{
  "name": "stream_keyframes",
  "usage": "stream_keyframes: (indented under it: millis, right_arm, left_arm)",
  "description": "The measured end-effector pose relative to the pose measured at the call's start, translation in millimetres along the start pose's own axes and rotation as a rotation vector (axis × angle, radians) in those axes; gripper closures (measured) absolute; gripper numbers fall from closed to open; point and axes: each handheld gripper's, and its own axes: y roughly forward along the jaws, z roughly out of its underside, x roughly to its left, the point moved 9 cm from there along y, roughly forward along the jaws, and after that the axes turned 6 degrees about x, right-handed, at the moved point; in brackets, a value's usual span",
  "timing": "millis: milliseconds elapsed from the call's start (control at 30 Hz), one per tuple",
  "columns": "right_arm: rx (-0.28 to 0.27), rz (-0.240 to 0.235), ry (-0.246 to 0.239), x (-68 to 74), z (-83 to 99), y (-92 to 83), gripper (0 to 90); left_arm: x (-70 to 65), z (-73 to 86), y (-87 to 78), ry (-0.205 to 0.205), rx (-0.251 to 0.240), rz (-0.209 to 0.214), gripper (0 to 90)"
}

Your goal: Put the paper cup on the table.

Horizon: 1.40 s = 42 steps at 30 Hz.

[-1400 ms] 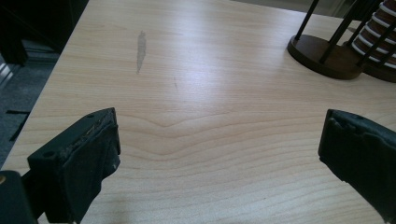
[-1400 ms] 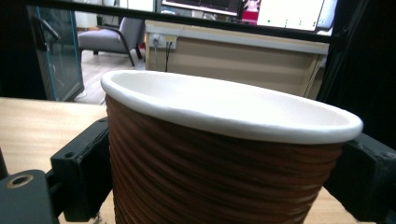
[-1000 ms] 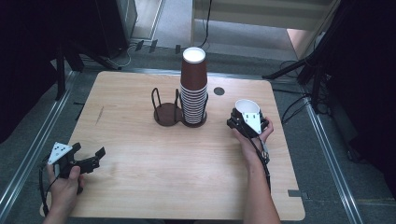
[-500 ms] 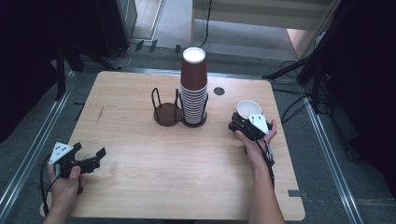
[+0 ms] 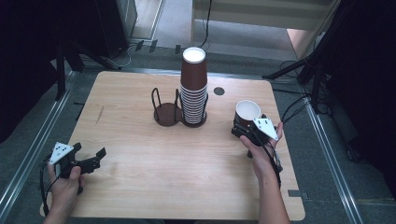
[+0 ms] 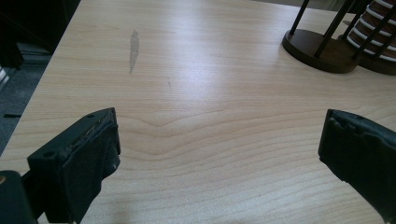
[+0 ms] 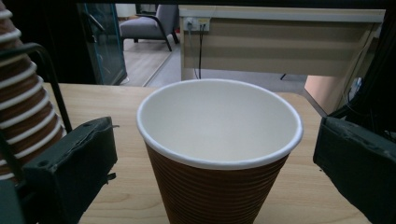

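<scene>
A single brown ribbed paper cup (image 5: pixel 247 111) with a white inside stands upright on the right side of the wooden table (image 5: pixel 140 186). My right gripper (image 5: pixel 243 129) sits just behind it, open. In the right gripper view the cup (image 7: pixel 219 186) stands between the two black jaws with a gap on each side of my right gripper (image 7: pixel 215 163). A tall stack of the same cups (image 5: pixel 194 88) fills one ring of a dark wire holder; the other ring's base (image 5: pixel 167 114) is empty. My left gripper (image 5: pixel 95 158) rests open near the front left, and in its own view the left gripper (image 6: pixel 219 140) holds nothing.
A small dark round hole (image 5: pixel 218 91) sits in the tabletop behind the stack. The holder's base (image 6: pixel 322 46) and the stack (image 6: pixel 378 28) show far off in the left gripper view. Metal rails (image 5: pixel 327 154) and dark stands flank the table.
My right gripper has drawn back slightly toward the person while the single cup stayed in place. The left gripper has barely moved.
</scene>
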Motion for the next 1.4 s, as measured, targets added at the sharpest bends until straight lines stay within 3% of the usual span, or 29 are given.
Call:
stream_keyframes:
  millis: [233,500,600,733,933,1400]
  right_arm:
    - [-0.034,-0.029,0.005,1.4,-8.5,-27.2,0.0]
    - [-0.068,-0.039,0.03,-7.7,-14.1,-57.8,0.0]
    - [-0.075,-0.031,0.009,-12.4,-14.6,-68.7,0.0]
    - [-0.072,-0.019,-0.016,-18.8,-9.3,-80.0,0.0]
    - [-0.063,0.002,0.02,-32.4,5.3,-93.3,0.0]
    - [-0.04,0.045,0.028,-56.8,32.8,-121.6,0.0]
  left_arm:
    - [0.1,-0.1,-0.3,-0.002,-0.003,0.0,0.0]
    - [-0.3,0.2,-0.4,0.0,0.0,-0.001,0.0]
    - [-0.2,0.1,-0.6,-0.002,-0.003,0.0,0.0]
    - [-0.3,0.1,-0.6,0.001,-0.003,-0.002,0.0]
    - [-0.6,0.4,-0.6,0.007,-0.002,-0.006,0.0]
    - [-1.1,0.7,-0.7,0.009,-0.001,-0.006,0.0]
